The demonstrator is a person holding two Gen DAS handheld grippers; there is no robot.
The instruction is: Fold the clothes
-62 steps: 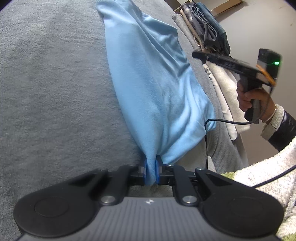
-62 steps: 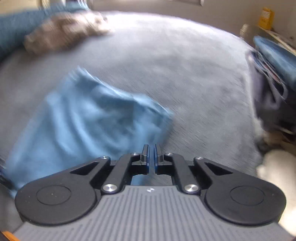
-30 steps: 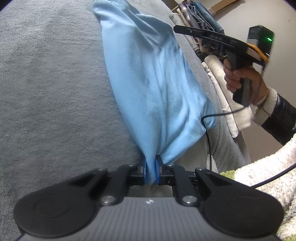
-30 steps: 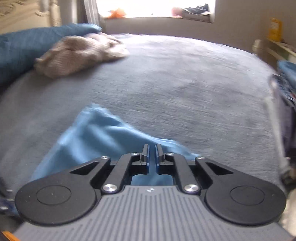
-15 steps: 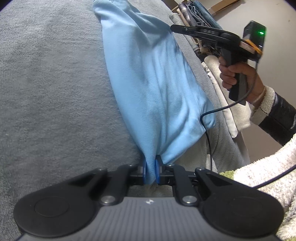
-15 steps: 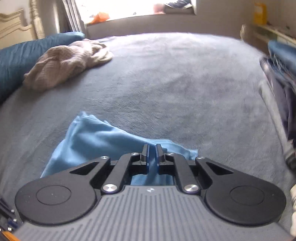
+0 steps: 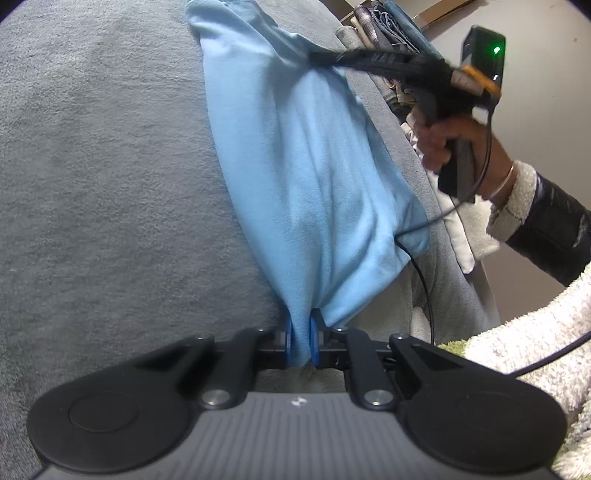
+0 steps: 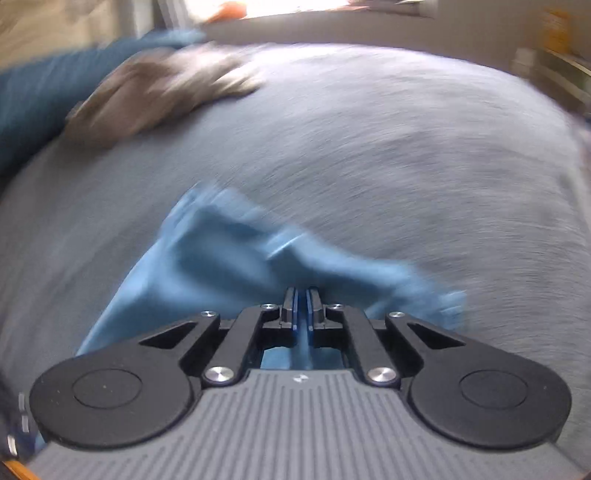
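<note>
**A:** Where's the cloth right now?

**B:** The light blue cloth (image 7: pixel 310 158) lies stretched out on the grey bed (image 7: pixel 103 177), running away from my left claw (image 7: pixel 302 341) toward the far edge. One gathered corner of it is pinched between the blue pads (image 7: pixel 289 341) of that claw, which are pressed tight on the fabric.

**A:** And your right side?

**B:** My right claw (image 8: pixel 301 308) sits at the opposite end of the same cloth (image 8: pixel 221 266). Its jaws are pressed almost together, with blue fabric showing in the narrow slit between them, so I read it as nipping the cloth. That view is smeared with motion blur. From the left camera I see the right claw (image 7: pixel 314 58) reaching over the cloth's far side, with the right hand (image 7: pixel 443 142) wrapped round its handle.

**A:** Anything else around?

**B:** A stack of folded clothes (image 7: pixel 388 22) sits beyond the bed's edge, behind the right claw. In the right view a crumpled beige garment (image 8: pixel 159 96) rests on the far side of the bed, touching a dark blue pillow (image 8: pixel 55 96).
</note>
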